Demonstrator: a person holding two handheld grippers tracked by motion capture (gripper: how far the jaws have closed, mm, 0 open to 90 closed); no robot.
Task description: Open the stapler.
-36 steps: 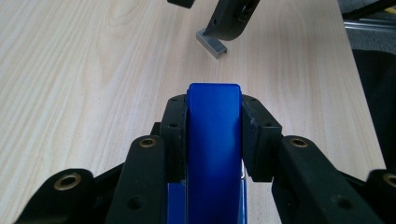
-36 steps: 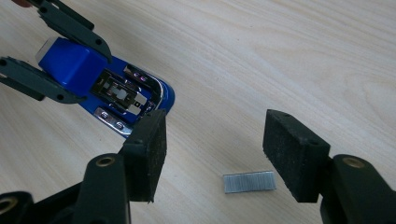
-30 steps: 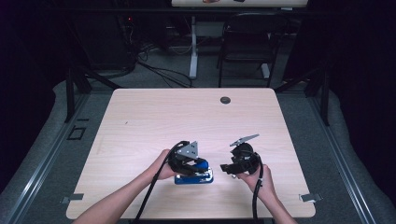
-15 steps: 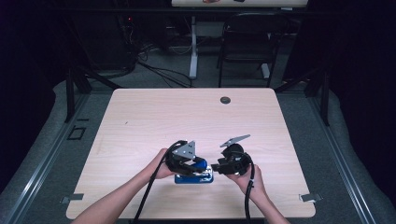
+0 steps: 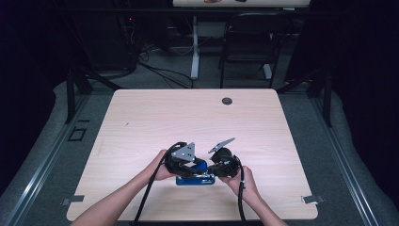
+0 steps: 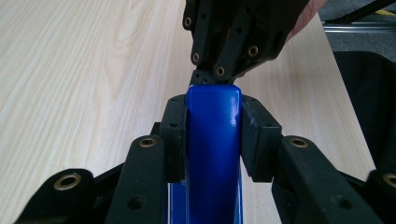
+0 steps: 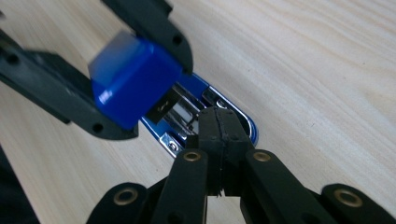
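High view: fixed above near edge of table (image 5: 141, 117), facing forward and down, far off. Left gripper view: very close, along own jaws toward 12 o'clock, blue stapler (image 6: 212, 149) dead centre. Right gripper view: very close, aimed toward 10 o'clock at same stapler (image 7: 135, 81). Shared by all three: stapler (image 5: 195, 178) and tabletop around it.

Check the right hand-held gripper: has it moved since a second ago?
Yes. The right hand-held gripper slid left across the table onto the blue stapler, away from the table's right edge; its jaws have just closed.
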